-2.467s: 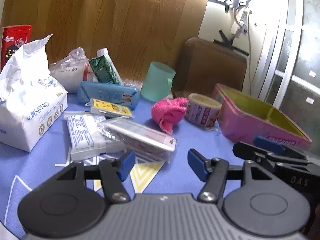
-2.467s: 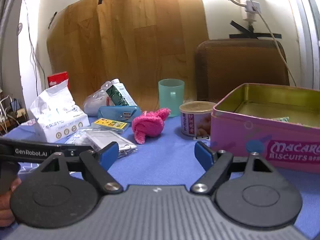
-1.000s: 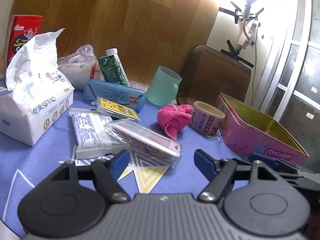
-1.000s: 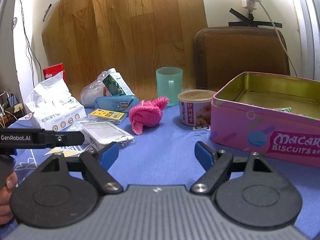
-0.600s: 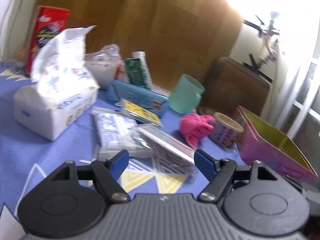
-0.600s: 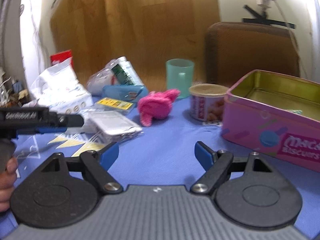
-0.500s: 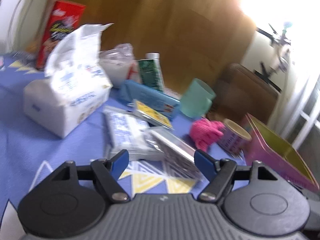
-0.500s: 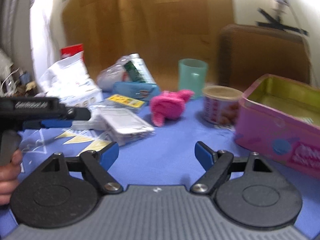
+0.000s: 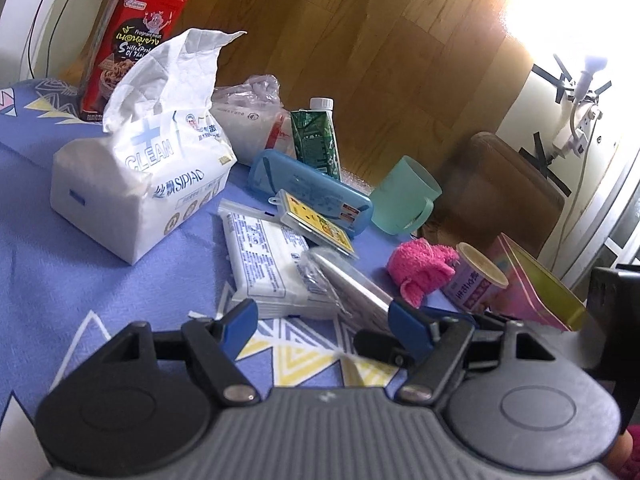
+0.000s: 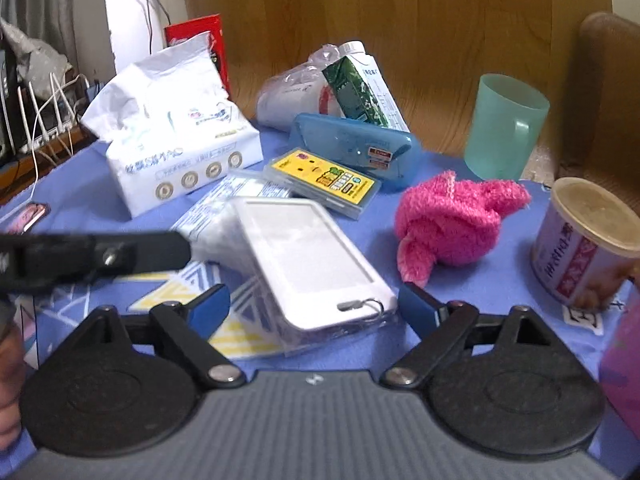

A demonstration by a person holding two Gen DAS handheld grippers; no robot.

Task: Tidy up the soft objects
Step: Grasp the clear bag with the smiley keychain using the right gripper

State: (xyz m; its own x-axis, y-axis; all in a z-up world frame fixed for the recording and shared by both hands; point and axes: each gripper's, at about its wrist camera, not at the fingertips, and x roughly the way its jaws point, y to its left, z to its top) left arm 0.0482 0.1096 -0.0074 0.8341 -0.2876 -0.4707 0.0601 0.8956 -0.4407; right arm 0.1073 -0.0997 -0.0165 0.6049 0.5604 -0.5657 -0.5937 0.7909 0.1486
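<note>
A pink fuzzy cloth [image 9: 424,272] [image 10: 452,224] lies bunched on the blue tablecloth, left of a round can [image 10: 588,252]. A white tissue pack [image 9: 136,184] [image 10: 176,148] and a flat wipes pack [image 9: 264,264] [image 10: 224,204] lie to the left. My right gripper [image 10: 314,304] has its jaws opening; the near end of a plastic-wrapped white case [image 10: 312,256] sits between its fingertips, and the pads are not pressing it. My left gripper [image 9: 324,320] is open over the cloth's yellow triangles, close to the wipes pack, holding nothing. Its finger crosses the right wrist view at the left.
Behind the packs are a blue pencil case [image 10: 356,148], a yellow card case [image 10: 324,180], a green carton [image 9: 316,140], a teal cup [image 10: 504,128], a plastic bag [image 9: 248,120] and a red box [image 9: 132,44]. A pink open tin [image 9: 532,296] stands at the right.
The right gripper has swung left and closer to the white case, and its jaws have widened a little. The pink tin has slid almost out of its view. The left gripper rolled and shifted slightly.
</note>
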